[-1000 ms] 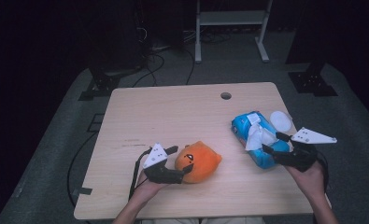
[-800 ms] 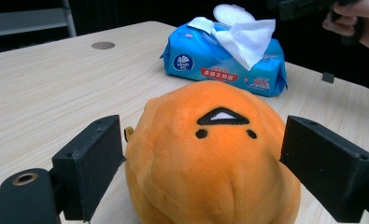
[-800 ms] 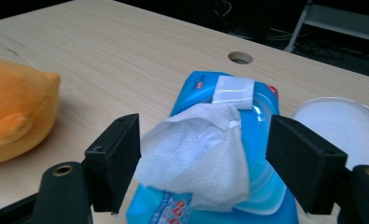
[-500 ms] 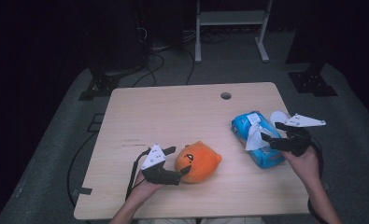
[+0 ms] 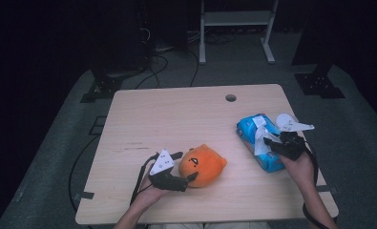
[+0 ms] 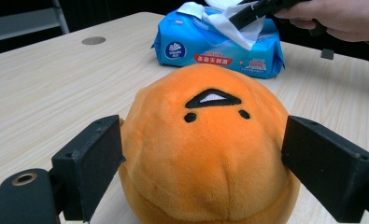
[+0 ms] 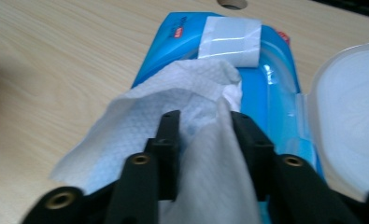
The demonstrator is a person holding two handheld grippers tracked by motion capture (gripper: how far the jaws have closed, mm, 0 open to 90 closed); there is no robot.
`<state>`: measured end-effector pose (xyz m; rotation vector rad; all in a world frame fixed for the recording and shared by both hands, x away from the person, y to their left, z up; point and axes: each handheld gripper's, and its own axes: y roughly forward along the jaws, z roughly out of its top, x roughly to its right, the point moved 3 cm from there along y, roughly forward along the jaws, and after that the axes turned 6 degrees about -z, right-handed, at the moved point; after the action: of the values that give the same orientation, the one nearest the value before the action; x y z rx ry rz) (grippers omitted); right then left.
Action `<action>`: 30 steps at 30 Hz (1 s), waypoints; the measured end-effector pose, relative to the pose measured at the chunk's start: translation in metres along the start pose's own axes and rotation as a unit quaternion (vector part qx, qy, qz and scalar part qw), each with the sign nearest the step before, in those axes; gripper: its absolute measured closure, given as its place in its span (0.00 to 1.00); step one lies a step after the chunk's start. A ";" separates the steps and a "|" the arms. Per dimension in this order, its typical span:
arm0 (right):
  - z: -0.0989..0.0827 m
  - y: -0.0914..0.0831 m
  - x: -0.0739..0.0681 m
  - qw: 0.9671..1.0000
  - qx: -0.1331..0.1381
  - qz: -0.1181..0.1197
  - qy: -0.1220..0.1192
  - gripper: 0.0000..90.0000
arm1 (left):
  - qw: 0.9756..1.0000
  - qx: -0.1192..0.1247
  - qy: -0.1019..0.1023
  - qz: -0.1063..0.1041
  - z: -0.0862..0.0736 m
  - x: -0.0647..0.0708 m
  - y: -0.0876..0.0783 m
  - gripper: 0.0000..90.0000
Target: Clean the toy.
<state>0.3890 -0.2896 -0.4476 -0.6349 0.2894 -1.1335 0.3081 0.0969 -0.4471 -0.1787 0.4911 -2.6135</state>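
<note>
Looking down from the high view, the left gripper [image 5: 176, 168] has its jaws around the orange plush toy [image 5: 203, 165], and the blue wipe pack [image 5: 260, 143] lies well to the toy's right, under the right gripper [image 5: 269, 141]. From the left gripper view, both pads sit beside the toy, not clearly pressing; the pack lies behind it. From the right gripper view, the jaws have just been closing with a white wipe [image 7: 173, 121] between them, its open lid [image 7: 350, 121] beside the pack

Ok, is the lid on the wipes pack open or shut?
Open. The round clear lid is flipped back beside the blue wipes pack, and a white wipe sticks out of the opening.
</note>
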 end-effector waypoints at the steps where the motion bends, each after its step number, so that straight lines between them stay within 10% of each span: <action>1: -0.001 0.000 0.000 1.000 0.001 0.006 0.001 0.78 | 1.000 0.000 -0.001 0.000 0.000 0.000 0.000 0.14; 13: -0.002 -0.012 0.008 0.998 0.019 0.041 0.042 0.96 | 1.000 -0.001 0.001 0.000 -0.002 -0.002 -0.002 0.14; 20: 0.017 -0.049 -0.019 0.996 0.056 0.075 -0.008 0.97 | 1.000 -0.007 0.004 -0.002 -0.004 -0.001 -0.001 0.14; 25: 0.029 -0.075 -0.059 0.986 0.084 0.135 -0.055 0.97 | 1.000 -0.015 0.005 -0.006 -0.005 0.001 0.002 0.14; 30: 0.039 -0.089 -0.112 0.967 0.094 0.215 -0.102 0.97 | 1.000 -0.017 0.008 -0.010 -0.006 0.002 0.003 0.14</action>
<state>0.2960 -0.1997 -0.3739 -0.4840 0.1305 -0.6626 0.3062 0.0955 -0.4538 -0.1751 0.5433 -2.6284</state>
